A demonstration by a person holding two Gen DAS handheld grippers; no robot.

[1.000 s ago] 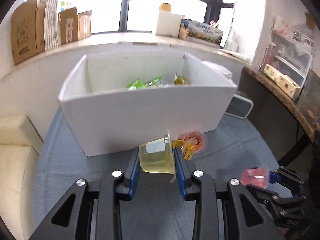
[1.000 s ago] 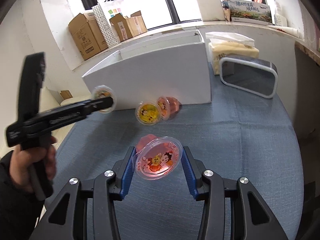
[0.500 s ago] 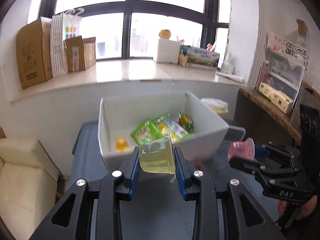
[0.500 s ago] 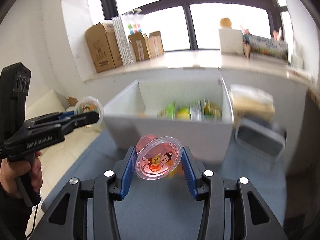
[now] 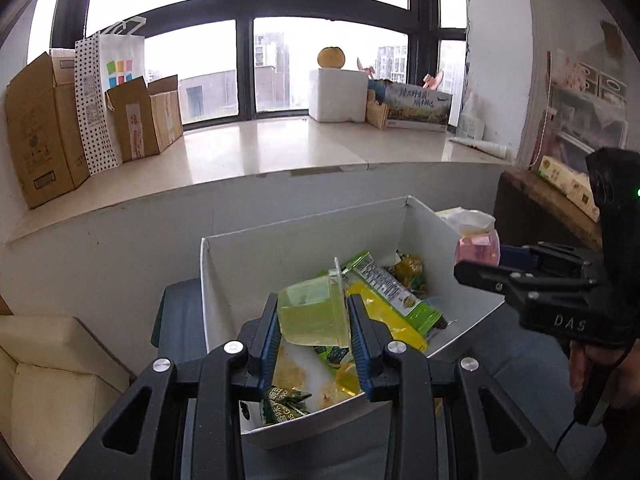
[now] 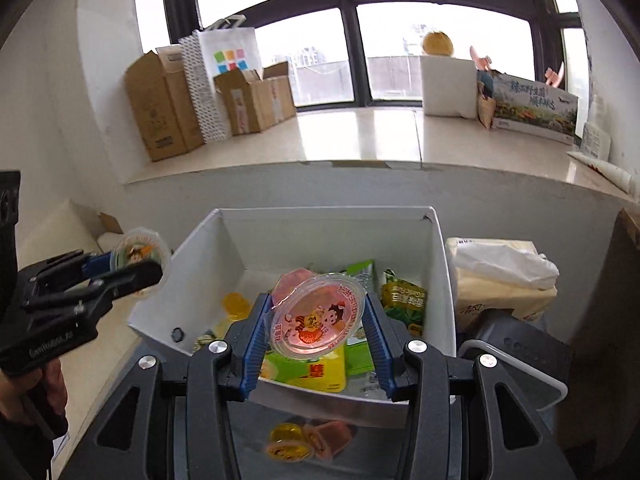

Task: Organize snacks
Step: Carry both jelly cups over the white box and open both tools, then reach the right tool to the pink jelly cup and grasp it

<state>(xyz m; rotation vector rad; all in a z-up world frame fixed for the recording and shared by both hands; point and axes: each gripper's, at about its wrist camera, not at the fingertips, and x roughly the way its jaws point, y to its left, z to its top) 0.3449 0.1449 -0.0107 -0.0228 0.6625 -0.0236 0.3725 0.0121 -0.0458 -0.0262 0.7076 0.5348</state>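
yellow jelly cup [image 5: 314,312]: clamped between the blue pads of the left tool [image 5: 314,322], lying on its side with the lid rim facing right, held over the near part of the white box [image 5: 224,280]
pink jelly cup [image 6: 318,318]: clamped in the right tool [image 6: 318,330], cartoon lid tilted toward the camera, held over the near edge of the white box
left tool state: closed onto the yellow jelly cup, both pads touching its sides
right tool state: closed onto the pink jelly cup, pads at the lid rim
white box: open top, on the grey bench [image 6: 400,448], just below the windowsill [image 5: 280,148]
box contents: green snack packets [image 5: 384,284], a yellow packet [image 6: 320,372], a small yellow jelly [image 6: 236,304] near the left wall
loose jellies: one yellow jelly [image 6: 288,442] and one pink jelly [image 6: 328,434] on the bench, near side of the box, touching each other
right of box: bagged tissue pack [image 6: 500,280], grey tray [image 6: 516,360] nearer
windowsill: cardboard boxes [image 5: 40,128] and dotted paper bag [image 5: 104,96] far left, white foam block [image 5: 338,96] with an orange fruit [image 5: 331,57] on top, far right
cross views: right tool with pink cup seen at right in left view; left tool with its cup seen at left in right view
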